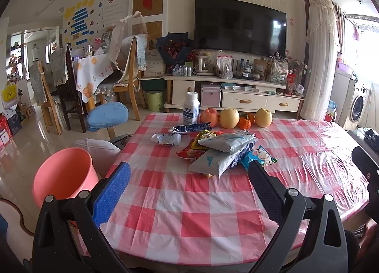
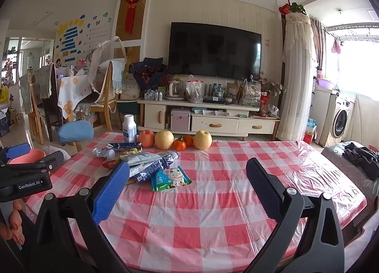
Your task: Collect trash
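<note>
Both the left tongs (image 1: 189, 173) and right tongs (image 2: 188, 176) hover wide apart and empty above the red-checked tabletop (image 1: 189, 213); crumpled wrappers (image 1: 222, 152) lie heaped mid-table, a pink plastic bucket (image 1: 64, 176) beside its left edge.

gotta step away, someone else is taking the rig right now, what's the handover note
Left tongs: open, empty, over the near table edge, facing the wrapper pile.
Right tongs: open, empty, over the table to the right of the pile.
Trash: wrapper pile, cow packet, crushed small bottle and flattened tube, all on the checked table.
Pink bin stands on the floor off the table's left edge; its inside cannot be seen.
Fruit row and upright white bottle sit behind the pile.
Done: nothing visibly collected. Left: every piece into the bin.
</note>
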